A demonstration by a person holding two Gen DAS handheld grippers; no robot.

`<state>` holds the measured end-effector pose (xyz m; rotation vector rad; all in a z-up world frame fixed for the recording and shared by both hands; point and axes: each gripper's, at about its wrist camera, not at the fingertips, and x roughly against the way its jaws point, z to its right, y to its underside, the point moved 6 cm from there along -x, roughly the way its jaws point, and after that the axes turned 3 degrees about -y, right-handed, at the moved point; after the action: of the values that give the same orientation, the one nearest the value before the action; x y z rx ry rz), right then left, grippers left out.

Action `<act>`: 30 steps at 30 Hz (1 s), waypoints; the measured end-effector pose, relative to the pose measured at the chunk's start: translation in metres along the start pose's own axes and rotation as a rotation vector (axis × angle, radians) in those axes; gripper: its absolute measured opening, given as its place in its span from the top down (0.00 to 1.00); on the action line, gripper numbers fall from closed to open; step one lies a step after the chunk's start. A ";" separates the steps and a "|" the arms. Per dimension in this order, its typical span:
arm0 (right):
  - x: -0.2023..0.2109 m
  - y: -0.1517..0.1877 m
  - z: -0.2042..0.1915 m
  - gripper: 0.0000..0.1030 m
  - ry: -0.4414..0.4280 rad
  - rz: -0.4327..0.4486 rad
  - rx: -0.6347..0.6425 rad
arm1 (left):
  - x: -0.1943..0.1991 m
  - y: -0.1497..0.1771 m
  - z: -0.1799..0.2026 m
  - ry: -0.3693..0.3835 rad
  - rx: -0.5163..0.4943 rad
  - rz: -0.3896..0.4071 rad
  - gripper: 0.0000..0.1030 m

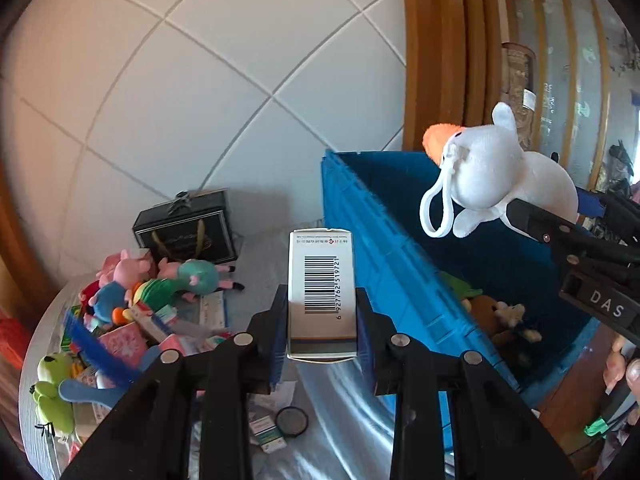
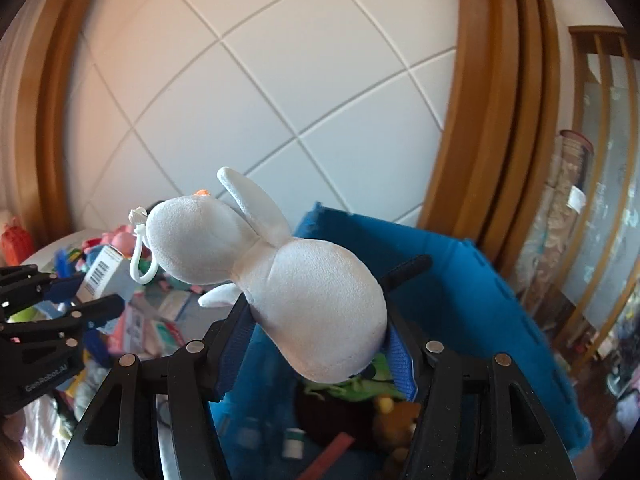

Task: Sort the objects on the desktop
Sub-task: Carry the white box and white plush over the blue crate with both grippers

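Note:
My left gripper (image 1: pixel 322 312) is shut on a white carton with a barcode (image 1: pixel 322 292), held above the table just left of the blue bin (image 1: pixel 360 216). My right gripper (image 2: pixel 320 320) is shut on a white plush duck (image 2: pixel 296 280) with an orange beak and a white loop, held above the bin's open top. The duck (image 1: pixel 492 172) and right gripper (image 1: pixel 532 220) also show in the left wrist view. The left gripper (image 2: pixel 80 292) and carton (image 2: pixel 102 272) show at the left of the right wrist view.
A pile of plush toys (image 1: pixel 160 284), small boxes and a blue brush (image 1: pixel 96 344) covers the round table at left. A black gift box (image 1: pixel 186 232) stands by the tiled wall. Plush toys (image 2: pixel 360 396) lie inside the bin. A round tin (image 1: pixel 292 420) lies below.

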<state>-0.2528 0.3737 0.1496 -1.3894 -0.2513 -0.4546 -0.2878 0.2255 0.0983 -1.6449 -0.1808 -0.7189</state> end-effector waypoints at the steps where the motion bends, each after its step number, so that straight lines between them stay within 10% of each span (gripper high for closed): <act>1: -0.002 0.003 0.017 0.41 0.027 -0.016 -0.008 | -0.003 -0.006 0.015 0.020 -0.012 -0.002 0.72; 6: -0.016 0.031 0.090 0.41 0.137 -0.113 -0.029 | -0.024 -0.026 0.088 0.110 -0.103 -0.040 0.72; 13: -0.044 0.086 0.143 0.41 0.160 -0.284 -0.016 | -0.078 -0.009 0.160 0.220 -0.191 -0.299 0.72; 23: -0.073 0.133 0.187 0.41 0.144 -0.460 0.047 | -0.115 0.026 0.184 0.205 -0.261 -0.596 0.72; 30: -0.071 0.141 0.178 0.40 0.106 -0.475 0.074 | -0.117 0.039 0.186 0.182 -0.325 -0.642 0.71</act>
<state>-0.2363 0.5758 0.0250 -1.2244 -0.5102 -0.9001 -0.2956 0.4234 -0.0044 -1.8258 -0.4945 -1.4398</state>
